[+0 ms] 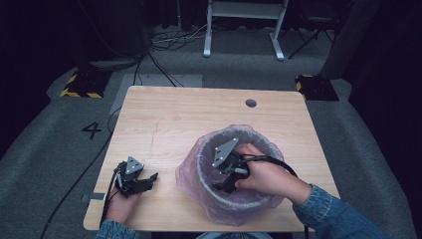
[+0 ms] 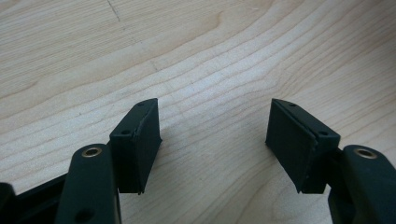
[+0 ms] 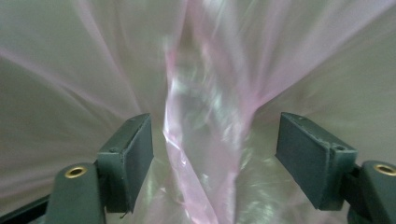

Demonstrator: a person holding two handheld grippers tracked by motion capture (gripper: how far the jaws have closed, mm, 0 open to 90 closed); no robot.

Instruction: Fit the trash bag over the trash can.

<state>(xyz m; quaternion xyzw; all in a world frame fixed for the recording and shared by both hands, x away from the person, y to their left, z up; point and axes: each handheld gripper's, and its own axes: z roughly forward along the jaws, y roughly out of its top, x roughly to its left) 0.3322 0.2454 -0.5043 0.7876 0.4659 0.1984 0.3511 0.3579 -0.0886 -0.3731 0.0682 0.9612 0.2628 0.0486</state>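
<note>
A grey bin (image 1: 259,137) lined with a thin pink plastic bag (image 1: 191,174) stands on the wooden table (image 1: 169,119), toward its front right. My right gripper (image 1: 222,187) reaches down inside the bin, held by a hand in a denim sleeve. In the right gripper view its jaws (image 3: 215,154) stand open, and a gathered fold of the pink film (image 3: 187,102) hangs between them without touching either pad. My left gripper (image 1: 151,178) rests near the table's front left corner. It is open (image 2: 215,140) over bare wood with nothing between its fingers.
A round cable hole (image 1: 251,103) sits near the table's far edge. Beyond the table are a white desk frame (image 1: 244,30), loose cables on the grey floor, two yellow-and-black bases (image 1: 82,84) and a floor mark "4" (image 1: 91,130).
</note>
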